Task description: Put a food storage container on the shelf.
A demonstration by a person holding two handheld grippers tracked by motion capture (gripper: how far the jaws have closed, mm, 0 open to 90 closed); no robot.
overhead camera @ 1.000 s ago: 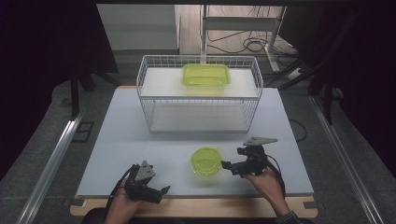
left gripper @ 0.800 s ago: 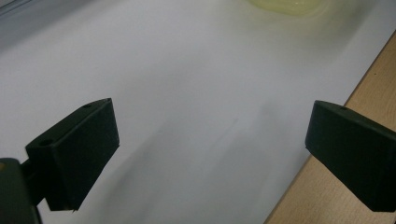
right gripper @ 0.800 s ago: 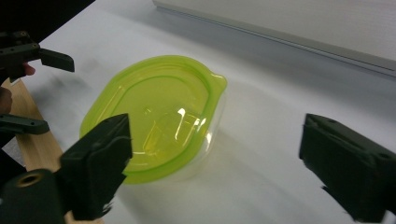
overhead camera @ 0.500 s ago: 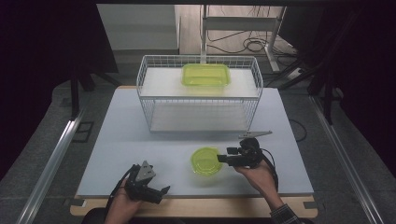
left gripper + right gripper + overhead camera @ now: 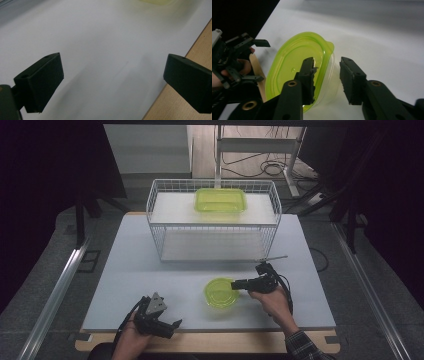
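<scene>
A round yellow-green plastic container (image 5: 219, 293) (image 5: 294, 65) sits on the white table near its front. My right gripper (image 5: 236, 284) (image 5: 327, 75) reaches in from the right and straddles the near rim, one jaw inside the bowl and one outside. Its jaws have just been closing with the wall between them, but a gap still shows on the outer side, so it is open. My left gripper (image 5: 169, 325) (image 5: 112, 75) rests low at the front left edge, jaws wide open with nothing between them. It also shows at the left of the right gripper view (image 5: 259, 60).
A white wire basket (image 5: 212, 227) stands at the back middle of the table, with a rectangular yellow-green container (image 5: 220, 200) on its top shelf. A wooden strip (image 5: 200, 37) borders the table's front edge. Cables lie on the floor behind.
My right gripper has moved left and down to the round container, and its jaws have narrowed around the rim. The left hand has stayed put.
</scene>
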